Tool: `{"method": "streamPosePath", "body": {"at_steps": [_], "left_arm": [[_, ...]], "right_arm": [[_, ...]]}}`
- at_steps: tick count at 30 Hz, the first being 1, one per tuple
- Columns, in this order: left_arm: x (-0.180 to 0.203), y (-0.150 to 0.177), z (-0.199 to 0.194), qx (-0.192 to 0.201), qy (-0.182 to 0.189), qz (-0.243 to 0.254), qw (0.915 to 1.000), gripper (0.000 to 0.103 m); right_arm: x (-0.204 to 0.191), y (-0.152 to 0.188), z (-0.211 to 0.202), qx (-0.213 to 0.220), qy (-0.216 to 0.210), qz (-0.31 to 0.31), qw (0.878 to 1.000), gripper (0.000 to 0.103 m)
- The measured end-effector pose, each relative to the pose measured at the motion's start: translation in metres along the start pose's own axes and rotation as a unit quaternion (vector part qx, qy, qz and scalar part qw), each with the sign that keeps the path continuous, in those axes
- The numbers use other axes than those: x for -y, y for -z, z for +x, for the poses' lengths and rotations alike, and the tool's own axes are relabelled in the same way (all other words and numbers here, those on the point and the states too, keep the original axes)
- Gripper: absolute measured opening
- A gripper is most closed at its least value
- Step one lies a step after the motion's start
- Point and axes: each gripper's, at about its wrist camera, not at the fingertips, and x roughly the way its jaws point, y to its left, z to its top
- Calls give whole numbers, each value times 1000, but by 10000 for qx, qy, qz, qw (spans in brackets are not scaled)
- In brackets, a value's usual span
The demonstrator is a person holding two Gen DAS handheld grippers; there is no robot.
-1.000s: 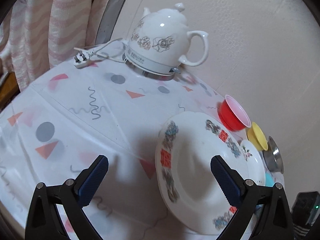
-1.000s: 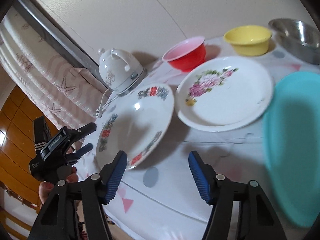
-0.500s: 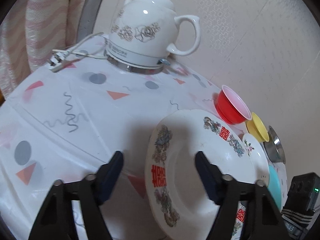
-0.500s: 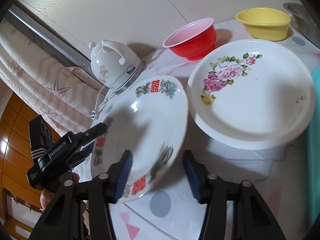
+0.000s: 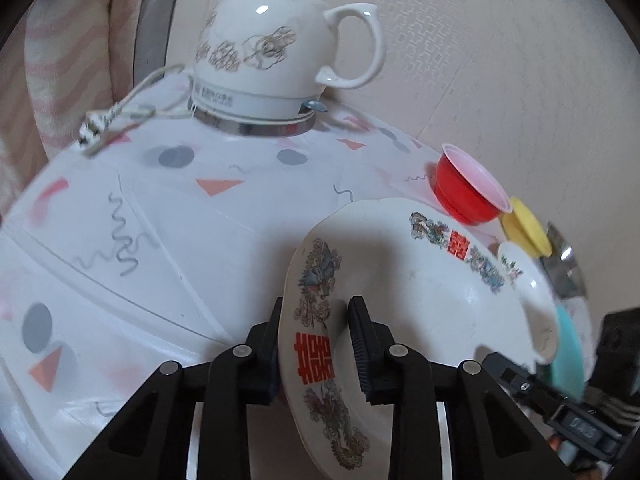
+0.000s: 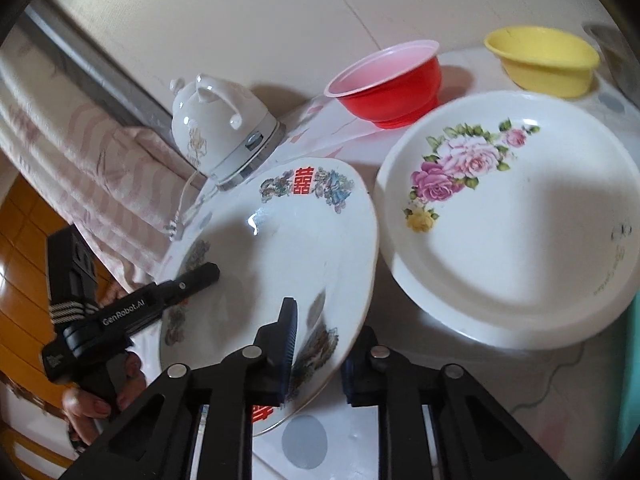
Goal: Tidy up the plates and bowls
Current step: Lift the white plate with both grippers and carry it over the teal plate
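A white plate with red characters and a dragon pattern [image 5: 420, 292] is tilted above the table. My left gripper [image 5: 316, 320] is shut on its near rim, one finger on each face. My right gripper [image 6: 320, 332] is shut on the opposite rim of the same plate [image 6: 288, 248]. The left gripper also shows in the right wrist view [image 6: 200, 276]. A white plate with pink roses [image 6: 520, 240] lies flat to the right. A red bowl [image 6: 392, 80], a yellow bowl [image 6: 544, 60] and a steel bowl [image 5: 564, 264] stand behind it.
A white ceramic kettle [image 5: 280, 52] on its base stands at the back left, its cord and plug [image 5: 100, 132] trailing on the patterned tablecloth [image 5: 160, 220]. A teal plate [image 5: 568, 352] lies at the far right. A wall runs close behind the bowls.
Both grippers moved in toward the patterned plate and closed on its opposite rims. The plate is tilted up off the table more than before.
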Motion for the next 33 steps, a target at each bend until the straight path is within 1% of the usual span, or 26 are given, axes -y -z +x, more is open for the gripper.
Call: {"method": "streamPosePath", "body": {"at_steps": [3,5,8,10,13,18,24,29,33], "left_arm": [[5,3,-3,114,-194,207,9995,33],[7,6,-5,177,-248,287,9991,33],[15,13,-10,335,-381,592,9970,33],[17,17,-14,395,-414,696,9959,33],[18,21,-18,405,-406,696,9959,33],[26,34,-32,717,-449,906,9923,33],[34,43,-51,997,-407,927,9899,33],[48,51,-66,1124,-297,910,9890,33],[67,55,-74,1204,-246,928,9881,33]], "right_arm": [[-9,2,-1,60,220,-346,9991,19],[-8,3,-1,70,214,-355,9991,19],[-12,3,-6,194,324,-558,9977,20],[-13,3,-10,241,332,-598,9974,21],[-13,4,-13,220,318,-674,9970,21],[-15,14,-22,311,244,-836,9957,21],[-21,21,-43,503,270,-1039,9929,21],[-21,27,-62,653,340,-1077,9914,21],[-15,32,-81,766,388,-1060,9906,21]]}}
